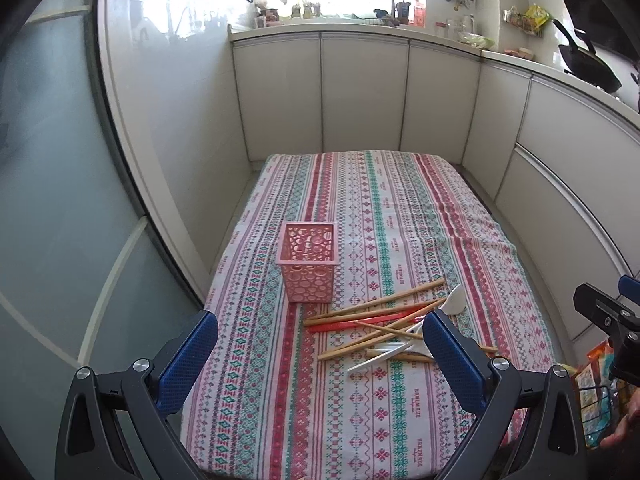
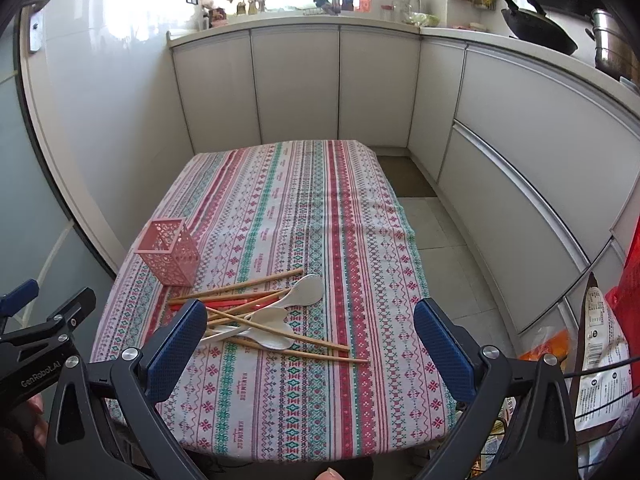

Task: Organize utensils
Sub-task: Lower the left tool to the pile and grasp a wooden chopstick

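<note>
A pink perforated holder (image 1: 310,267) (image 2: 170,251) stands upright on the patterned tablecloth (image 1: 360,208) (image 2: 304,208). Just in front of it and to its right lies a loose pile of wooden chopsticks (image 1: 376,303) (image 2: 256,284), red chopsticks (image 1: 360,322) (image 2: 236,303) and white plastic spoons (image 1: 454,300) (image 2: 306,290). My left gripper (image 1: 320,354) hovers open above the near part of the table, its right finger over the pile's edge. My right gripper (image 2: 310,344) is open too, with its left finger over the pile. Neither holds anything.
White cabinets (image 1: 360,92) (image 2: 296,84) wrap the far and right sides of the table. A glass door (image 1: 48,200) is on the left. Packaged goods (image 2: 600,344) and a wire basket (image 1: 600,412) stand by the right edge. A wok (image 2: 540,32) sits on the counter.
</note>
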A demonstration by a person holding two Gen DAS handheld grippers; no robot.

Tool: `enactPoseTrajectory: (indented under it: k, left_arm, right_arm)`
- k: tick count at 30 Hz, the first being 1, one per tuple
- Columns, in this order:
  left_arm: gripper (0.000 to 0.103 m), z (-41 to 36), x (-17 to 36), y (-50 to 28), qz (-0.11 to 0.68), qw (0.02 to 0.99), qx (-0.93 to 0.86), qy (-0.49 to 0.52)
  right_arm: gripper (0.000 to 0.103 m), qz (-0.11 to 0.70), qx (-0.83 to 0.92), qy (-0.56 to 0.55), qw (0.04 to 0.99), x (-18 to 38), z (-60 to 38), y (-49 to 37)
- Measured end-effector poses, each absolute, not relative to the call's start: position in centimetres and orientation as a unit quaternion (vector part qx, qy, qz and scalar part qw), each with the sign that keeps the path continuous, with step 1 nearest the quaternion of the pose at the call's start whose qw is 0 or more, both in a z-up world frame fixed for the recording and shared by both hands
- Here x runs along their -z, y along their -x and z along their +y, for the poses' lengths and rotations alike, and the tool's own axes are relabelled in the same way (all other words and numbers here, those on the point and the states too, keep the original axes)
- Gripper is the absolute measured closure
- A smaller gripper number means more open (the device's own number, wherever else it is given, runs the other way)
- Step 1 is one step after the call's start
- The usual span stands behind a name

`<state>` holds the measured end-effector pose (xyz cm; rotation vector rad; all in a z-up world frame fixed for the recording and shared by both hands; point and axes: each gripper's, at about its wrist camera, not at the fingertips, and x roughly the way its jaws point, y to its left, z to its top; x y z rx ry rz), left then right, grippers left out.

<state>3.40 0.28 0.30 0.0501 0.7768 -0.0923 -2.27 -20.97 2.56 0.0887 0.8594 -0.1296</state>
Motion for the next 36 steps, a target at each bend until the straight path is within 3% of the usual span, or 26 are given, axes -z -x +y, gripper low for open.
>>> enactPoseTrajectory:
  k: [11, 14, 18, 22, 24, 33, 36]
  left_arm:
    - [0.001, -3.2, 4.1, -13.0, 0.48, 0.865, 0.147, -0.019]
    - [0.014, -5.5, 6.9, -15.4, 0.511, 0.84, 0.173, -0.047]
    - [0.037, -8.8, 11.0, -18.8, 0.549, 0.805, 0.216, -0.067]
    - [0.063, -11.8, 14.5, -21.5, 0.566, 0.779, 0.254, -0.095]
    - [0.071, -13.1, 16.4, -22.7, 0.575, 0.767, 0.261, -0.115]
    - [0.074, -16.4, 19.4, -24.6, 0.582, 0.742, 0.29, -0.163]
    - [0.086, -17.2, 19.6, -24.6, 0.576, 0.747, 0.278, -0.183]
  right_arm:
    - [0.0, 0.498, 0.066, -0.08, 0.861, 1.4, -26.1, -5.2]
    - [0.003, 0.517, 0.065, -0.115, 0.846, 4.5, -28.1, -5.8]
    - [0.023, 0.569, 0.04, -0.147, 0.808, 8.8, -29.6, -6.9]
    - [0.026, 0.583, 0.05, -0.154, 0.796, 10.4, -30.7, -8.0]
    - [0.026, 0.588, 0.046, -0.163, 0.791, 10.9, -31.1, -8.3]
    - [0.026, 0.604, 0.048, -0.164, 0.778, 12.3, -32.2, -9.2]
    - [0.026, 0.605, 0.048, -0.167, 0.777, 12.5, -32.3, -9.3]
